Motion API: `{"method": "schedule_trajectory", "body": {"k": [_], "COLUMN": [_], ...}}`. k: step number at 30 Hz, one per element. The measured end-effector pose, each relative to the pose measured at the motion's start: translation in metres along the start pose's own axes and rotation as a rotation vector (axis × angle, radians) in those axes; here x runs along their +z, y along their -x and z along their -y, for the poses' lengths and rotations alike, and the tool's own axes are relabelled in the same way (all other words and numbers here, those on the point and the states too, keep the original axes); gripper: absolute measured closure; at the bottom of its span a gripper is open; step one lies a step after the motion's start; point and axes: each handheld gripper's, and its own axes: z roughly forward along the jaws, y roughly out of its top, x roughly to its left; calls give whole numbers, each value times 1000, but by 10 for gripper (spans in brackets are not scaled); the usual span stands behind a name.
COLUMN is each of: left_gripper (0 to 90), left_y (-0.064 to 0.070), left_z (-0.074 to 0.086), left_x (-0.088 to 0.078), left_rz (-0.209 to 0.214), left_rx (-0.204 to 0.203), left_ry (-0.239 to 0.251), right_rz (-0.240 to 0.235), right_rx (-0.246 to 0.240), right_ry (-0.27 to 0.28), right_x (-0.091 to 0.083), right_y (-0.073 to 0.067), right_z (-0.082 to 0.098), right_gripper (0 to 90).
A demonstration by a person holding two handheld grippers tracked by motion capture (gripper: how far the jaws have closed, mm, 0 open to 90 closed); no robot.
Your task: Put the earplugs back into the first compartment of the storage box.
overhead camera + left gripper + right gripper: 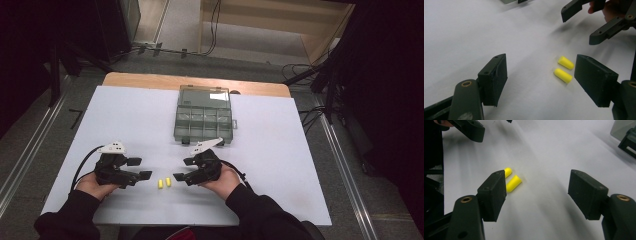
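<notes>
While both grippers' jaws stand spread, two yellow earplugs (164, 183) lie between left gripper (140, 168) and right gripper (184, 169), untouched on the desk (270, 150).

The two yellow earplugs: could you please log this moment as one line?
left gripper: open, empty | right gripper: open, empty | yellow earplugs: side by side on table, between grippers | compartment box: lid open

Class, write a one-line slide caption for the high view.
Two open hand-held grippers, left and right, flank two yellow earplugs before a clear compartment box.
</notes>
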Motion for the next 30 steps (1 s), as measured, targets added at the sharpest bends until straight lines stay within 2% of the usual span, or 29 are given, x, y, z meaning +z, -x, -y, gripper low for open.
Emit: {"method": "schedule_trajectory", "body": {"k": [18,22,26,30], "left_gripper": [268,268,268,268], "left_y": [-2,-2,-2,-1], "left_z": [0,0,0,0], "left_x": [-1,-2,-2,-1], "left_rz": [7,1,6,2], "left_rx": [1,-5,-1,6], "left_ry": [2,4,1,-3], "right_rz": [15,20,30,20], "right_rx": [-16,-26,-36,-45], "right_ry": [-61,-72,-83,-91], "right_x": [24,26,28,31], "right_y": [-16,-18,-20,-24], "right_z": [-6,-8,-9,-10], "right_gripper": [378,417,499,539]}}
